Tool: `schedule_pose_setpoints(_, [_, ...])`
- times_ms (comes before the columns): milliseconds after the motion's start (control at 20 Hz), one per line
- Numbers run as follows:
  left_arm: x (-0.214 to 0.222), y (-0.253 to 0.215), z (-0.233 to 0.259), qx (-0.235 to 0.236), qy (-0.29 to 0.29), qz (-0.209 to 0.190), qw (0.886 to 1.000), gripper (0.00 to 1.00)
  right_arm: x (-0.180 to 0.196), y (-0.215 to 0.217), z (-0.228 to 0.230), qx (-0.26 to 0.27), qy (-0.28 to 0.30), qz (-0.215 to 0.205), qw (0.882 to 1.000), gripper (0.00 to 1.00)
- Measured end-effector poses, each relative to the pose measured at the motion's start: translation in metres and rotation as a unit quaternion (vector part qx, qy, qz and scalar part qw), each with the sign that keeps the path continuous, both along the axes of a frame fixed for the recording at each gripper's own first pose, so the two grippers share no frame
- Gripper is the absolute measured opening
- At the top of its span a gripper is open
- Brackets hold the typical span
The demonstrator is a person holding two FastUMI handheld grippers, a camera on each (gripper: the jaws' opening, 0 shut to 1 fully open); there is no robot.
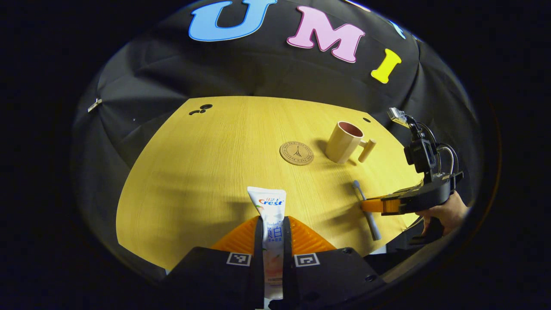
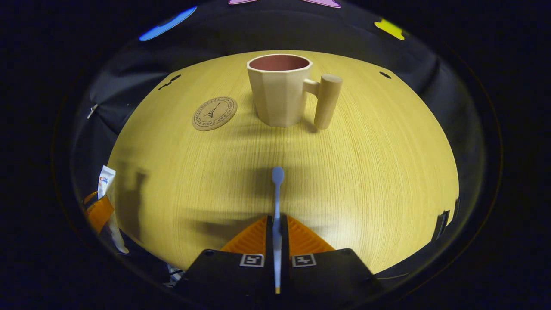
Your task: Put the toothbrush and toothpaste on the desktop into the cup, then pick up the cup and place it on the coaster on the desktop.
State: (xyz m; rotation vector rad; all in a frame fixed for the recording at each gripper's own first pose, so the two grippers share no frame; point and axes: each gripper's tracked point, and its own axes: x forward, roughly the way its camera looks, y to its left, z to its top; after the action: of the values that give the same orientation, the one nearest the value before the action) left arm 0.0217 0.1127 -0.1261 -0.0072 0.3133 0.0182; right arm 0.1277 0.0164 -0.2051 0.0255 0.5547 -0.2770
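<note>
The wooden desktop [image 1: 206,172] spread wide under both views, pale and grained. On its far right part the cup [image 2: 280,90] stood upright, its handle to the right, and the round coaster [image 2: 214,113] lay flat just to its left, near but apart from it. In the left gripper view the same cup [image 1: 343,141] and coaster [image 1: 296,153] sat far off, ahead and to the right.

The toothpaste [image 1: 271,232] ran straight out along the left gripper [image 1: 272,234], its flat crimped end pointing far across the desk. That gripper's fingers were clenched on the tube from both sides.

The toothbrush [image 2: 277,206] lay in line with the right gripper [image 2: 277,234], head toward the cup and well short of it. The fingers had closed on its thin handle, grasping it. From the left gripper view, the right gripper [image 1: 372,206] reached in from the right edge across the toothbrush [image 1: 366,206], a hand [image 1: 445,213] behind it.
</note>
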Motion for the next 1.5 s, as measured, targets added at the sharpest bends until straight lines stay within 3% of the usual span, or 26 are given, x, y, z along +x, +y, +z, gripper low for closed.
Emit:
schedule_pose_setpoints(150, [-0.003,-0.003,0.003,-0.012,-0.009,0.002,1.000,0.22,-0.003,0.001,0.000,-0.007,-0.010,0.021,1.000,0.07])
schedule_pose_setpoints(300, [-0.007,-0.012,0.012,-0.029,-0.027,-0.010,0.999,0.22,-0.009,0.005,0.002,0.025,-0.032,0.034,0.999,0.07])
schedule_pose_setpoints(700, [-0.003,-0.047,0.047,-0.048,-0.079,-0.046,0.995,0.22,-0.033,0.021,0.048,0.056,-0.113,0.093,0.988,0.07])
schedule_pose_setpoints(800, [0.003,-0.064,0.066,-0.066,-0.102,-0.066,0.990,0.22,-0.043,0.023,0.059,0.062,-0.124,0.106,0.985,0.03])
schedule_pose_setpoints(850, [0.009,-0.073,0.075,-0.075,-0.113,-0.077,0.988,0.22,-0.048,0.021,0.064,0.060,-0.128,0.109,0.984,0.07])
schedule_pose_setpoints(1150, [0.050,-0.115,0.133,-0.104,-0.157,-0.113,0.976,0.22,-0.075,0.002,0.087,0.048,-0.146,0.127,0.980,0.07])
schedule_pose_setpoints(1500, [0.094,-0.164,0.188,-0.135,-0.208,-0.154,0.956,0.22,-0.097,-0.033,0.085,0.055,-0.142,0.123,0.981,0.07])
